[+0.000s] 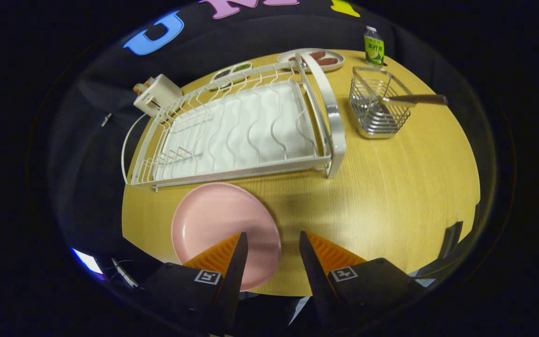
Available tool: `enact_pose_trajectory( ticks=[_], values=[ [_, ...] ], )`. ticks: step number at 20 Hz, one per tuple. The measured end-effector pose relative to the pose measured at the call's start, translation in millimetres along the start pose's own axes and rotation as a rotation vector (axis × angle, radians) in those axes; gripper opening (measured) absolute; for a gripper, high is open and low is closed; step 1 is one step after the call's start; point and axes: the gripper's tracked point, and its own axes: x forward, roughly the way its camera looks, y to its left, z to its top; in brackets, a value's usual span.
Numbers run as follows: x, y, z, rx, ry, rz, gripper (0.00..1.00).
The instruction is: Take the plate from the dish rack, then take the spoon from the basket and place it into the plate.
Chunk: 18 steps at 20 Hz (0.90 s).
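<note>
Now, hand-held gripper (272, 241) spread and empty, pink plate (218, 220) beneath left finger, near table (391, 187) edge, spoon (412, 99) in basket (375, 110).

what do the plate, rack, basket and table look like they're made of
Plate: likely plastic or melamine, matte pink, soft sheen.
Rack: white coated wire over a ribbed tray.
Basket: bare shiny metal wire.
Table: wood or wood-look laminate, visible grain.
Gripper: open above the plate's edge.

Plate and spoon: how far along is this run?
Done: the pink plate lies flat on the table in front of the empty dish rack. In hand: nothing; the gripper is open above the plate's edge. Left: the spoon stands in the wire basket.
</note>
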Motion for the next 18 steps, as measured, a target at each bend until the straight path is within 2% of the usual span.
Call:
enact_pose_trajectory(
  ticks=[4,9,13,18],
  values=[
    [-57.3,-13.9,52.4,-0.01,-0.187,0.015,0.78],
    [-95.0,-90.9,111.8,-0.004,-0.329,-0.115,0.79],
    [-82.9,-144.7,138.2,0.009,-0.413,-0.222,0.79],
    [-59.7,-164.1,163.5,0.018,-0.6,-0.259,0.78]
  ],
)
